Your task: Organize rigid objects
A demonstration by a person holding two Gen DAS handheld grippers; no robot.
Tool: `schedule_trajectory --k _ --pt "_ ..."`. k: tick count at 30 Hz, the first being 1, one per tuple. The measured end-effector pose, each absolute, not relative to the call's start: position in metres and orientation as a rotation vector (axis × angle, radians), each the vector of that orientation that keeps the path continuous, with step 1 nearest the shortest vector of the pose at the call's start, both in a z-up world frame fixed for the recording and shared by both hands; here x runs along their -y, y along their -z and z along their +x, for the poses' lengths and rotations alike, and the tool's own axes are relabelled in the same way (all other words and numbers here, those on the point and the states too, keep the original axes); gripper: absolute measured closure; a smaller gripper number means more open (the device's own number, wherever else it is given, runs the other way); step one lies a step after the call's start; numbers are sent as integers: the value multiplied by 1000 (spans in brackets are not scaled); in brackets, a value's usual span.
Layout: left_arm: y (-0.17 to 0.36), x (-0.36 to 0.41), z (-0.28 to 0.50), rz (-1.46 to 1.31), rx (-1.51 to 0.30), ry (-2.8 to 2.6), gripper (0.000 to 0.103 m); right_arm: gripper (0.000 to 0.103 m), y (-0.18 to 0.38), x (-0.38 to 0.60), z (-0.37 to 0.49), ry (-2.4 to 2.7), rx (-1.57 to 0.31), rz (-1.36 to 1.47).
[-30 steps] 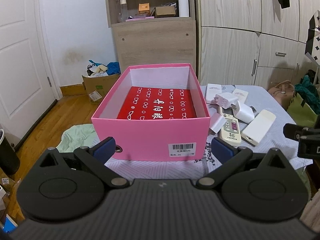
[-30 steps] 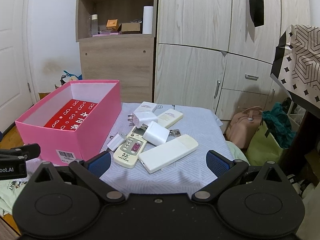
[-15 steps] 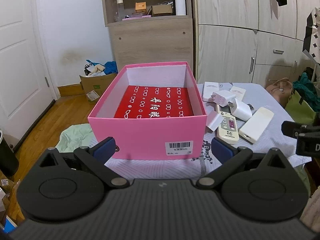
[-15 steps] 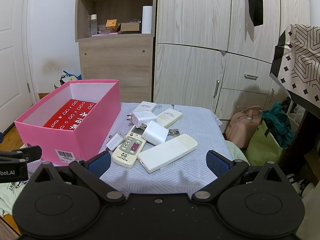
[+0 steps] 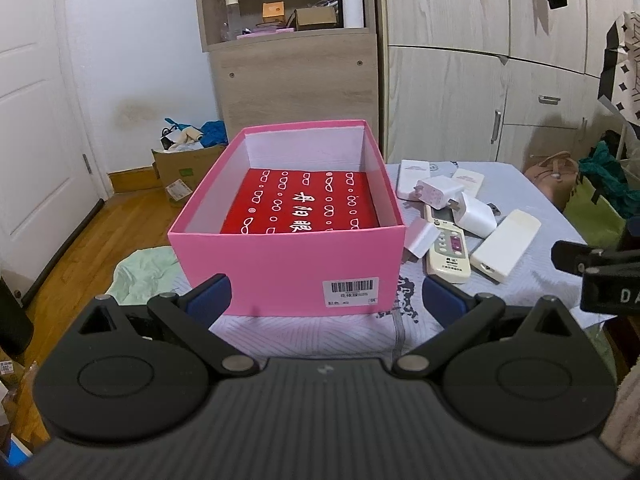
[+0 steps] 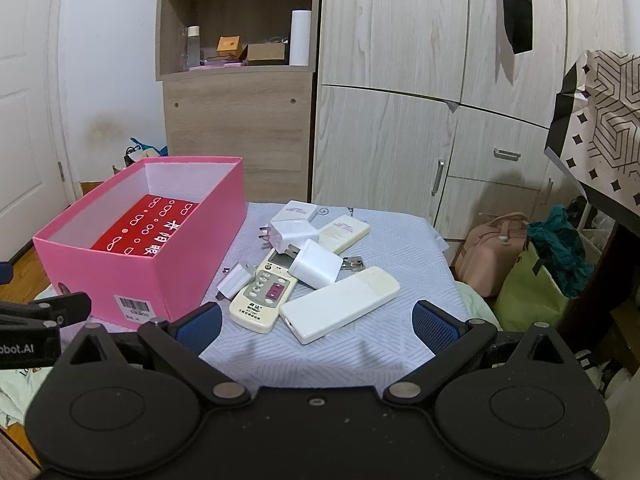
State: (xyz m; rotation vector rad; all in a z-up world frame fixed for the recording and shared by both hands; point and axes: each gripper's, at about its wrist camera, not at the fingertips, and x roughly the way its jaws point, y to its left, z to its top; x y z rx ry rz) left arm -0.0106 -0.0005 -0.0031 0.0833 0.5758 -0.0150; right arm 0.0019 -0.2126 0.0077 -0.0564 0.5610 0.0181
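An open pink box (image 5: 288,268) (image 6: 120,272) with a red patterned case (image 5: 304,208) flat on its bottom stands on the left of a grey-clothed table (image 6: 340,356). Right of it lies a heap of white things: a buttoned remote (image 6: 266,294) (image 5: 448,248), a long white power bank (image 6: 340,304) (image 5: 506,244), two plug chargers (image 6: 316,262) (image 6: 292,232), a small charger (image 6: 236,280) and two flat white packs (image 6: 346,232) (image 6: 296,212). My left gripper (image 5: 326,298) is open in front of the box. My right gripper (image 6: 316,322) is open just short of the power bank, holding nothing.
A wooden shelf unit (image 6: 240,92) and wardrobe doors (image 6: 400,120) stand behind the table. A cardboard box of clutter (image 5: 184,164) sits on the wooden floor at left, beside a white door (image 5: 36,140). Bags (image 6: 496,252) crowd the right side; a patterned paper bag (image 6: 600,120) hangs there.
Both grippers have drifted slightly; the box and the heap sit a little lower and farther in each view. Nothing on the table has moved, and both grippers stay open.
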Motion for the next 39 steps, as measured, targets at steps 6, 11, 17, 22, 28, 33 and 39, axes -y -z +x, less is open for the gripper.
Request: schedule_trajectory --k 6,11,17,22,28,33,39 --pt "4 -1 -9 83 -588 22 0 0 -8 213 3 -17 -562 -49" --pt "4 -1 -8 83 -587 22 0 0 -8 213 2 -18 -563 -53" --pt "6 -1 -9 89 -588 27 0 0 -8 213 2 -19 -563 -53" --pt "6 -1 -9 90 -588 30 0 0 -8 212 2 -23 -565 -56" --pt "6 1 -10 92 -587 33 0 0 -8 212 2 -23 -566 -53" --pt "7 2 -9 102 -609 30 0 0 -9 213 0 -17 -561 -47" --pt "6 1 -8 116 -651 24 0 0 -18 223 1 -71 -567 3"
